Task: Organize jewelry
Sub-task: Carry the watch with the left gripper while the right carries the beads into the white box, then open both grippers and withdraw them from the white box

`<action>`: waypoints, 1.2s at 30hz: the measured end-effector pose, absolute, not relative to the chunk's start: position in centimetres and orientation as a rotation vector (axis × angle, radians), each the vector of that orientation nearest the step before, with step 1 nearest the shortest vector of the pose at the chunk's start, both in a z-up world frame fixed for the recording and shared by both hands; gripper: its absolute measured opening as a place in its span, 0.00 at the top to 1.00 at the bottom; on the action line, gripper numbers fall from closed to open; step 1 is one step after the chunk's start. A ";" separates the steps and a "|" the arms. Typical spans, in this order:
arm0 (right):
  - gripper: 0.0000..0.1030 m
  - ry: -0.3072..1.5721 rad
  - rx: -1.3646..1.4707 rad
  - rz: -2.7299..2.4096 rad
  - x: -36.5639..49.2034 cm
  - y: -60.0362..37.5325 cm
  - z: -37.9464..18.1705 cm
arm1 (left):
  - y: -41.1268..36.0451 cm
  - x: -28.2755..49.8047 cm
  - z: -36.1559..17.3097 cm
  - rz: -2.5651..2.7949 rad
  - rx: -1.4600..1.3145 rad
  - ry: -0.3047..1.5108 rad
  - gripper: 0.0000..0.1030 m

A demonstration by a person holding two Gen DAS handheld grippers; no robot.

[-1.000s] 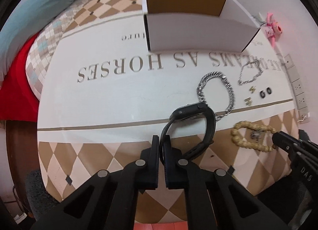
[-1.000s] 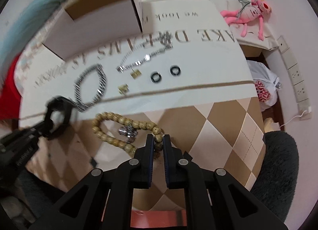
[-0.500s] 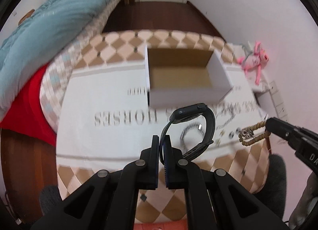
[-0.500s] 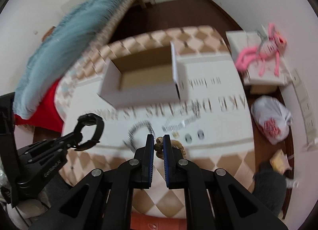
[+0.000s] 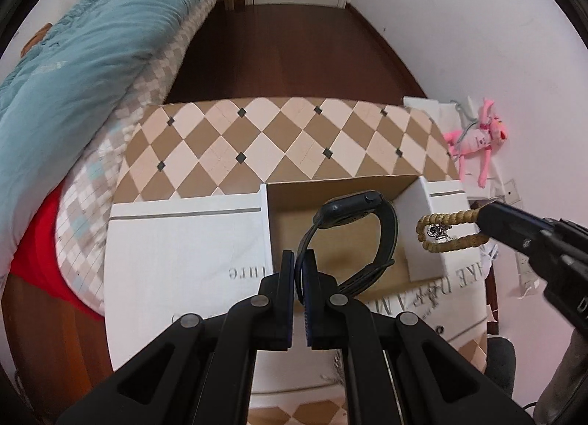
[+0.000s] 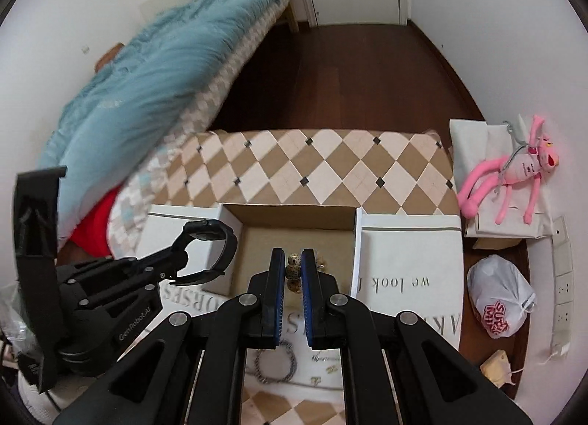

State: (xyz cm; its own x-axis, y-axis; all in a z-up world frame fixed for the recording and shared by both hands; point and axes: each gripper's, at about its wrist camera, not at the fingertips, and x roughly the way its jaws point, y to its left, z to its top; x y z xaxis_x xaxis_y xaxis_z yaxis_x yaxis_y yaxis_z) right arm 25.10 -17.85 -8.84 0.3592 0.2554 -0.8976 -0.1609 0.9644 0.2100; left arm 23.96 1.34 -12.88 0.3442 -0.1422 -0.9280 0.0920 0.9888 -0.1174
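Left gripper: jaws pressed nearly together, pinching the strap of the watch, which loops out over the box. Right gripper: jaws a little apart, pinching the beads (wooden bracelet, hanging out sideways). Both hang over the open box, probably so each piece can drop straight in. Box sits on a printed sheet on the counter. A chain and small bits lie on the sheet, not yet packed.
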 end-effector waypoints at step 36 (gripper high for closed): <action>0.00 1.281 -0.080 0.030 23.8 -19.3 -18.0 | 2.6 22.1 -16.3 0.037 0.013 1.210 0.00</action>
